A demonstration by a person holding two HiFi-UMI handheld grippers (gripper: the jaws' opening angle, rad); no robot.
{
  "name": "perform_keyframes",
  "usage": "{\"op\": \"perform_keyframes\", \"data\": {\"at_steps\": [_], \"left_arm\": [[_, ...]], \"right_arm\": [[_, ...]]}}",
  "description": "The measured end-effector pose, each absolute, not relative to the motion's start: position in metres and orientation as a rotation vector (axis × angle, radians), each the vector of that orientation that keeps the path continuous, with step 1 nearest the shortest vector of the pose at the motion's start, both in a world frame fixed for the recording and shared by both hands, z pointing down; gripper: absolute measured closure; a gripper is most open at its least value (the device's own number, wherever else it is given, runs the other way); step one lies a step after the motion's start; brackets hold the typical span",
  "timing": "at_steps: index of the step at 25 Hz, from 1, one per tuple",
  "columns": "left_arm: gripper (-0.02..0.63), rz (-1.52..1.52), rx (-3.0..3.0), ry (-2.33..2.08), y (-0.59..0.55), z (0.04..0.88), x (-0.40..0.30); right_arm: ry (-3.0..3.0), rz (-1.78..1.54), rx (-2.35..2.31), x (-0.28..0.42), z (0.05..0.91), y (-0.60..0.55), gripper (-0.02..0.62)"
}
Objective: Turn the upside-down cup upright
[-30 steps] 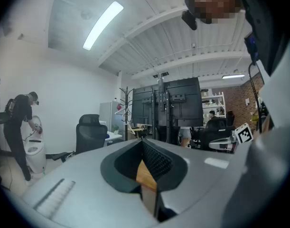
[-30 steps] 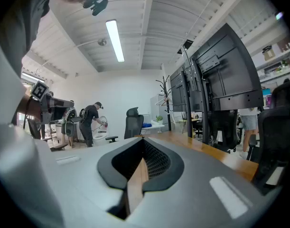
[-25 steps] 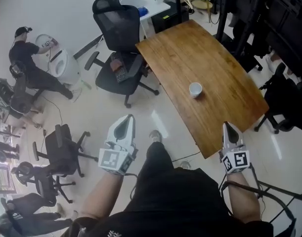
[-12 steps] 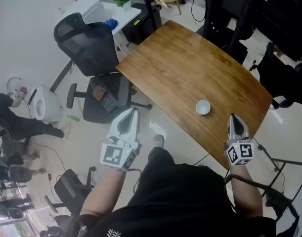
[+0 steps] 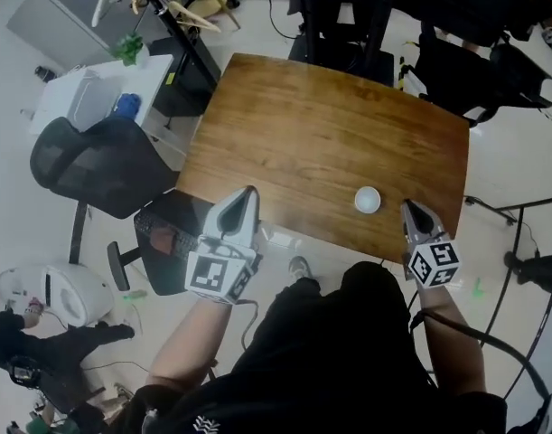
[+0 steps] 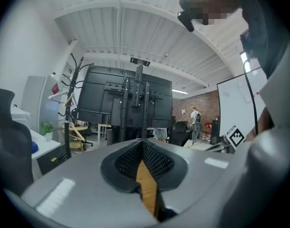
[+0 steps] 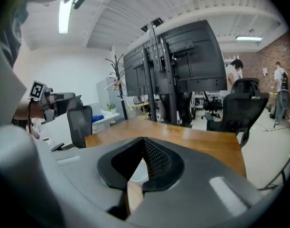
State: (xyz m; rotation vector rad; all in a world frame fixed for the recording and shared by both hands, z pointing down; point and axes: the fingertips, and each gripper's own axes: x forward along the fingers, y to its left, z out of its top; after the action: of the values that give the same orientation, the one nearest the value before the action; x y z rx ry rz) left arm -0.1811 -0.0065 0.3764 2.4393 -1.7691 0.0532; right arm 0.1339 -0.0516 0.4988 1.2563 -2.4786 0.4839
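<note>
Left tool point(image 5: 247, 193), right tool point(image 5: 407, 206): jaws together, empty, pointing forward.

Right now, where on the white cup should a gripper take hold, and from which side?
Probably across the side wall of the white cup, coming in low from the near edge of the wooden table with the right gripper, which is closest. The cup stands alone there, its wall free all round. The shut jaws must open first.

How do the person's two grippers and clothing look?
The left gripper and right gripper are pale grey, tapering to pointed fingers with black ribbed pads. Each carries a white cube with black square markers. A black cable leaves the right one. The person wears a black top.
</note>
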Motion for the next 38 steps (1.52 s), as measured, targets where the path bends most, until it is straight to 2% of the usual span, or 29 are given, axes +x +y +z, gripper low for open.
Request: {"op": "perform_keyframes", "data": {"at_steps": [3, 7, 15, 17, 20, 27, 30, 38], "left_arm": [[0.606, 0.008, 2.491, -1.656, -0.029, 0.376, -0.158], [0.606, 0.043, 2.541, -1.613, -0.051, 0.376, -0.136], [0.606, 0.126, 2.585, -1.605, -0.068, 0.366, -0.143], [0.606, 0.142, 2.584, -1.597, -0.073, 0.37, -0.151], [0.606, 0.163, 2.589, -1.561, -0.084, 0.375, -0.157], [0.606, 0.185, 2.656, -1.483, -0.106, 0.368, -0.159], [0.606, 0.179, 2.661, -1.47, -0.11, 0.367, -0.16], [0.606, 0.168, 2.666, -1.441, -0.112, 0.372, -0.161]], "right_arm": [[-2.34, 0.555, 1.156, 0.135, 0.531, -0.043, 0.594], [-2.25, 0.423, 0.973, 0.115, 0.562, -0.037, 0.594], [-2.124, 0.958, 1.085, 0.122, 0.612, -0.06, 0.592], [-2.093, 0.999, 1.137, 0.126, 0.617, -0.064, 0.591], [-2.066, 1.072, 1.167, 0.122, 0.623, -0.065, 0.537], [-1.921, 1.149, 1.237, 0.118, 0.649, -0.056, 0.54], [-1.873, 1.156, 1.286, 0.121, 0.654, -0.056, 0.575], [-1.736, 0.852, 1.558, 0.17, 0.631, -0.078, 0.578]]}}
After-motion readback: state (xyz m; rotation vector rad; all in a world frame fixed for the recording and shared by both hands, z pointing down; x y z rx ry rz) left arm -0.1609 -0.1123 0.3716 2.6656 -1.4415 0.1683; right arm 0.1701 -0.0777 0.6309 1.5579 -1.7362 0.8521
